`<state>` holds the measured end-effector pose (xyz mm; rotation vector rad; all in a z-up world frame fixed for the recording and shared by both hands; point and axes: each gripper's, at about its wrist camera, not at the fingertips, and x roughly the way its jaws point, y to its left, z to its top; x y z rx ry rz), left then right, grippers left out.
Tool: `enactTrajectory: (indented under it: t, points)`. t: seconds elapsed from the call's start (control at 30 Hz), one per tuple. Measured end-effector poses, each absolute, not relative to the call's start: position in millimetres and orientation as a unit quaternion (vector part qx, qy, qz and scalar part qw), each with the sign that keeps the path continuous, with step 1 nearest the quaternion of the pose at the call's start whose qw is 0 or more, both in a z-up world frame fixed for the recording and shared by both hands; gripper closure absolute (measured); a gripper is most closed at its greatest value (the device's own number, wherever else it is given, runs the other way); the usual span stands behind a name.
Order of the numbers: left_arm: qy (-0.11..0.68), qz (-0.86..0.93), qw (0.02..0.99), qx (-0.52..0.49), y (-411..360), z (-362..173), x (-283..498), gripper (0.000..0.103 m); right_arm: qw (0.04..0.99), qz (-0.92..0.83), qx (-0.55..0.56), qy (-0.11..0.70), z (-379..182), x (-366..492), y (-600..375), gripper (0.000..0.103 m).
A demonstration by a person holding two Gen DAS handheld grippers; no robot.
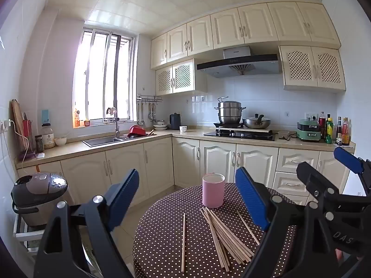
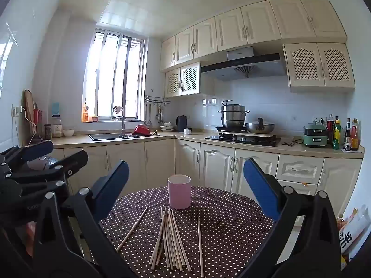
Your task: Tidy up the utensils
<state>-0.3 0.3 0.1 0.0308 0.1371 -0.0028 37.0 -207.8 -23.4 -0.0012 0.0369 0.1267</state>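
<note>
A pink cylindrical cup [image 1: 213,190] [image 2: 179,191] stands upright near the far side of a round table with a brown polka-dot cloth [image 1: 162,236] [image 2: 227,227]. In front of the cup lies a loose pile of several wooden chopsticks [image 1: 226,236] [image 2: 170,238]. Single sticks lie apart on either side of the pile [image 1: 183,243] [image 2: 199,245]. My left gripper [image 1: 187,199] hovers open above the table's near edge with nothing between its blue pads. My right gripper [image 2: 185,190] is also wide open and empty, level with the cup. Each gripper shows at the side of the other's view.
Behind the table runs an L-shaped kitchen counter [image 1: 185,135] with a sink [image 1: 102,140], a stove with pots [image 1: 241,125] and bottles [image 1: 343,132]. A rice cooker [image 1: 38,194] sits on a rack left of the table. Bags [image 2: 352,231] stand on the floor at right.
</note>
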Motion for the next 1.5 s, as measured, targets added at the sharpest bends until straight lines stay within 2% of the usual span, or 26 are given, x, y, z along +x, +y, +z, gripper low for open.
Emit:
enactTrajectory:
  t: [1.5]
  points:
    - [0.074, 0.002, 0.997, 0.022, 1.6, 2.2, 3.4, 0.019, 0.998, 0.061, 0.006, 0.029, -30.1, 44.9, -208.5, 0.006]
